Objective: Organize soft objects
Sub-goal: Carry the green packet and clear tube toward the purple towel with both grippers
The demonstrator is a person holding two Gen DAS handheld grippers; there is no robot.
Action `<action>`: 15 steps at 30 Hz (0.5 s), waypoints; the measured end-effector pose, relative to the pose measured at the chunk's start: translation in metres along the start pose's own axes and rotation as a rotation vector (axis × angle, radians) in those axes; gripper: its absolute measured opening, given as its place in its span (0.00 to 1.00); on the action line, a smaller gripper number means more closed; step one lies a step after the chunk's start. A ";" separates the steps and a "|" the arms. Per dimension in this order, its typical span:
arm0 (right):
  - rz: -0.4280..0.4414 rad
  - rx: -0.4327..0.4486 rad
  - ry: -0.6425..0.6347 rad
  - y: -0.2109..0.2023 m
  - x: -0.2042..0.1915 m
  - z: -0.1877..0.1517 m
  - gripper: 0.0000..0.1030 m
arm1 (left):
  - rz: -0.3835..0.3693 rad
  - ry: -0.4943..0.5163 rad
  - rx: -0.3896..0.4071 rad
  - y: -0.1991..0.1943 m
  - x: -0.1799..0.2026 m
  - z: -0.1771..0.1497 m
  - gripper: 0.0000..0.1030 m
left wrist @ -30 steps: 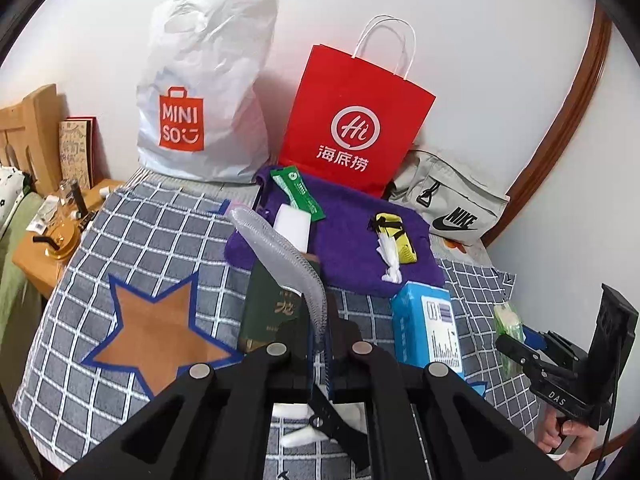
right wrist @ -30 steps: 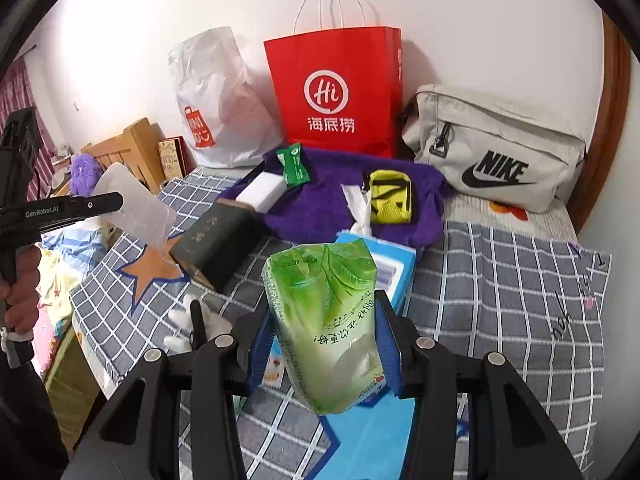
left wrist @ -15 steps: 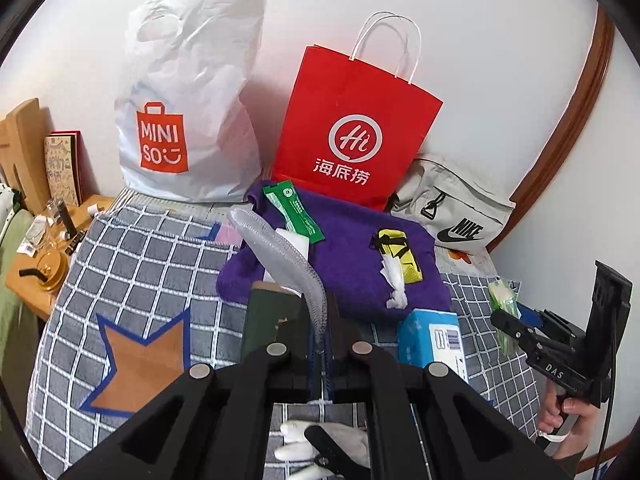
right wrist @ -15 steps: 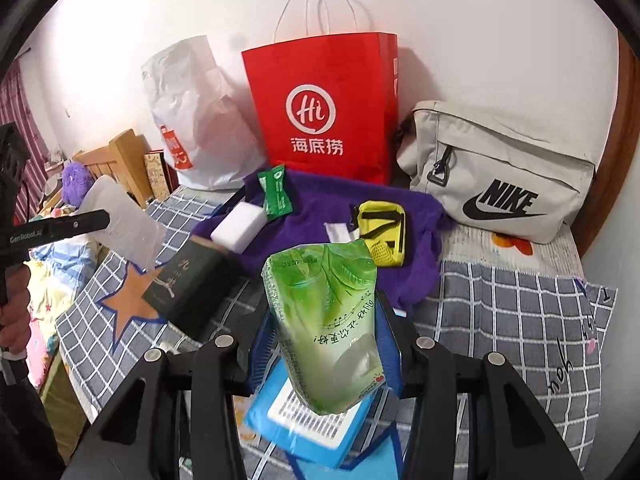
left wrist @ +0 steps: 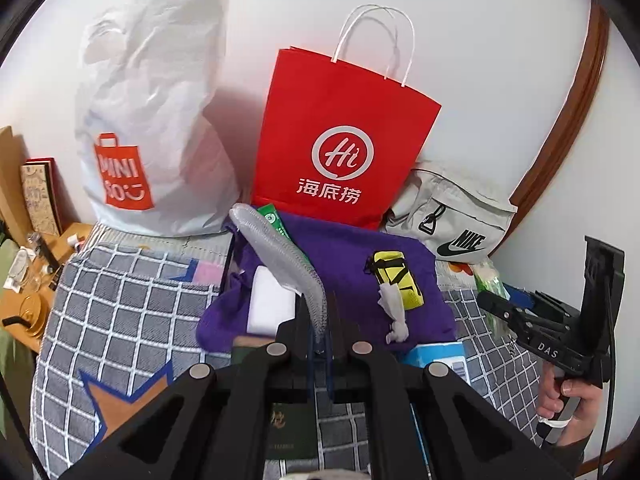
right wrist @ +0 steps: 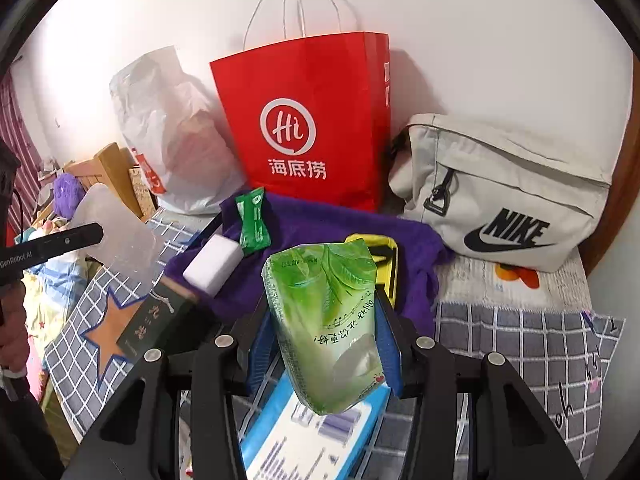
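Observation:
My left gripper point(left wrist: 318, 320) is shut on the edge of a clear plastic pouch point(left wrist: 280, 256), which arcs up and to the left over the purple towel point(left wrist: 348, 248). In the right wrist view the same pouch point(right wrist: 120, 236) hangs from the left gripper point(right wrist: 52, 244) at the far left. My right gripper point(right wrist: 324, 320) is shut on a soft green tissue pack point(right wrist: 320, 312), held upright above a blue tissue box point(right wrist: 304, 432). On the towel lie a white foam block point(left wrist: 268, 300), a yellow pouch point(left wrist: 396, 280) and a green sachet point(right wrist: 252, 224).
Against the wall stand a white plastic bag point(left wrist: 152, 120), a red paper bag point(left wrist: 340, 140) and a grey Nike bag point(right wrist: 504, 196). A dark green book point(right wrist: 156, 320) lies on the checked blanket point(left wrist: 120, 308). A wooden side table point(left wrist: 36, 280) is at the left.
Both grippers have moved forward over the blanket toward the bags at the wall, each keeping its hold. The towel and bags now look closer and larger.

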State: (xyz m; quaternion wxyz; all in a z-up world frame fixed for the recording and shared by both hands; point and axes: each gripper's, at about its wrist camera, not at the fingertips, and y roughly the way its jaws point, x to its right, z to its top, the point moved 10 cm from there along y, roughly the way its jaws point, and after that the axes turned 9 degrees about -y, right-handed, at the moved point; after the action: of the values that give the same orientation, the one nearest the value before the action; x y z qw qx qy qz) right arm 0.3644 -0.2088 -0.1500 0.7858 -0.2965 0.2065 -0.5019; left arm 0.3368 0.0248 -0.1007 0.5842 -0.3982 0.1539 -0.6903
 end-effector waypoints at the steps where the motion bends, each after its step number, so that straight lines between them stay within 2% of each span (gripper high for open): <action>1: 0.000 0.001 0.000 0.003 0.001 0.003 0.44 | -0.003 0.002 -0.002 0.003 0.001 0.001 0.05; 15: -0.019 -0.028 -0.012 0.060 0.033 0.036 0.45 | -0.035 0.023 -0.012 0.061 0.007 0.026 0.05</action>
State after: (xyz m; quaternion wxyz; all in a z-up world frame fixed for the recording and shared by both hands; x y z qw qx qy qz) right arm 0.4406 -0.2102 -0.1647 0.7780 -0.3126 0.2061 -0.5046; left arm 0.3975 0.0082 -0.1234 0.5678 -0.3963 0.1579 -0.7040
